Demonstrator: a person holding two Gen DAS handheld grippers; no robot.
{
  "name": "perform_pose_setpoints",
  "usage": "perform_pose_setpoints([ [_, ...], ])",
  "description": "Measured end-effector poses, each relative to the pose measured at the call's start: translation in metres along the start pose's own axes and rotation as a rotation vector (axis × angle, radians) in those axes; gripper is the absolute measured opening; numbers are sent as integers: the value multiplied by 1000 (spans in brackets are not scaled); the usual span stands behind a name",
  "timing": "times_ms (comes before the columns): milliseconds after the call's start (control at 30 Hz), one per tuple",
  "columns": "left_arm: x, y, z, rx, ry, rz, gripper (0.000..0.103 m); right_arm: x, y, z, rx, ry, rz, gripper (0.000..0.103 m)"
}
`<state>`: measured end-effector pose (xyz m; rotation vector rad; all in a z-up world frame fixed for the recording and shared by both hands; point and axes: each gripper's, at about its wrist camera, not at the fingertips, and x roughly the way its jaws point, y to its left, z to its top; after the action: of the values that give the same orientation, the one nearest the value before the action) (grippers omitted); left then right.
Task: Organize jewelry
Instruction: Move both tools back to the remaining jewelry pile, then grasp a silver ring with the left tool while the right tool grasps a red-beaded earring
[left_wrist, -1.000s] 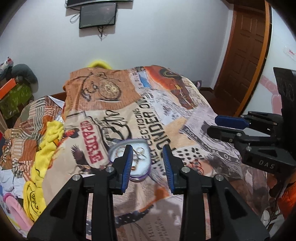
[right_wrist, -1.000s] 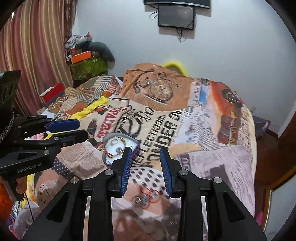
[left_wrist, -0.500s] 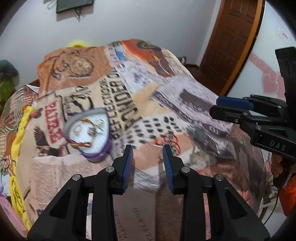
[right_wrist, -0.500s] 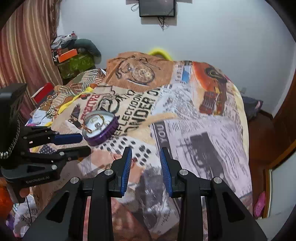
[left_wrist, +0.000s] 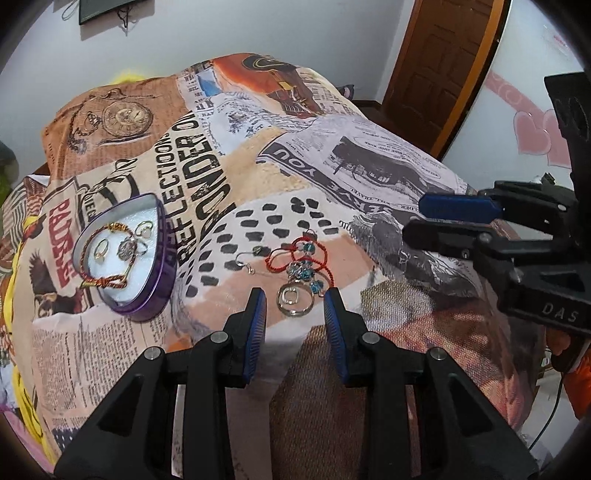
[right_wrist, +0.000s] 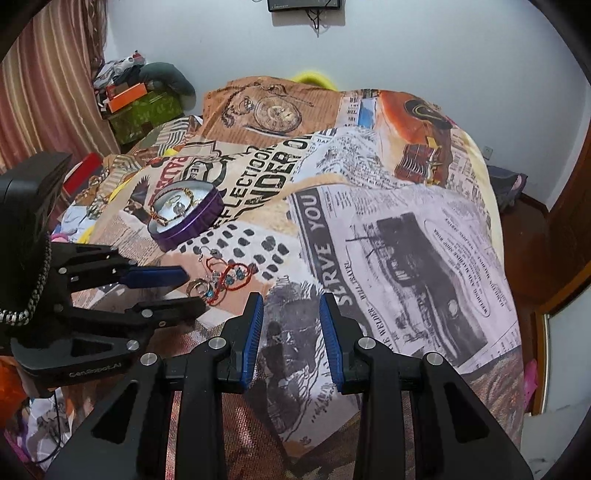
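On the bed, far left, we see the purple tin (left_wrist: 147, 295) w/ rings & a bracelet inside. Right of it, our left tool (left_wrist: 295, 306) hangs part-open, empty, over the silver ring (left_wrist: 293, 298) & red cord bracelet (left_wrist: 310, 258). Right tool (right_wrist: 291, 317) also part-open, empty.

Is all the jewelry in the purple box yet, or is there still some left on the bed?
Partly done. The purple tin already holds a braided bracelet and some rings. Nothing is in hand: the left gripper and the right gripper are both open and empty. Left on the blanket: a red cord bracelet, a silver ring and a small hook earring.
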<state>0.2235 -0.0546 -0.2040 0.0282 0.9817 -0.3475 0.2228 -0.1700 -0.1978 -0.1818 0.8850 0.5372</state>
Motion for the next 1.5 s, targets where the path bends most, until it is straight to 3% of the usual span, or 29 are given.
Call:
perform_pose_setpoints([
  [133,3,2,1,-5,-5,-16,32,3,-1,-1,26,17,40,28],
  [200,3,3,0,-6,-10,-8,21,4,0,-1,28,18,47,28],
  [633,-20,20,-14,-48,-57,-11,20,21,28,2,-33,55,78,28],
  [1033,-40,42,-23,-83,-95,32,21,39,48,13,-54,98,132,28],
  [1233,-39,41,-23,-83,-99,33,21,50,53,13,-71,126,91,28],
  [1500,-39,46,-25,-100,-102,42,21,50,41,10,-91,96,33,25],
])
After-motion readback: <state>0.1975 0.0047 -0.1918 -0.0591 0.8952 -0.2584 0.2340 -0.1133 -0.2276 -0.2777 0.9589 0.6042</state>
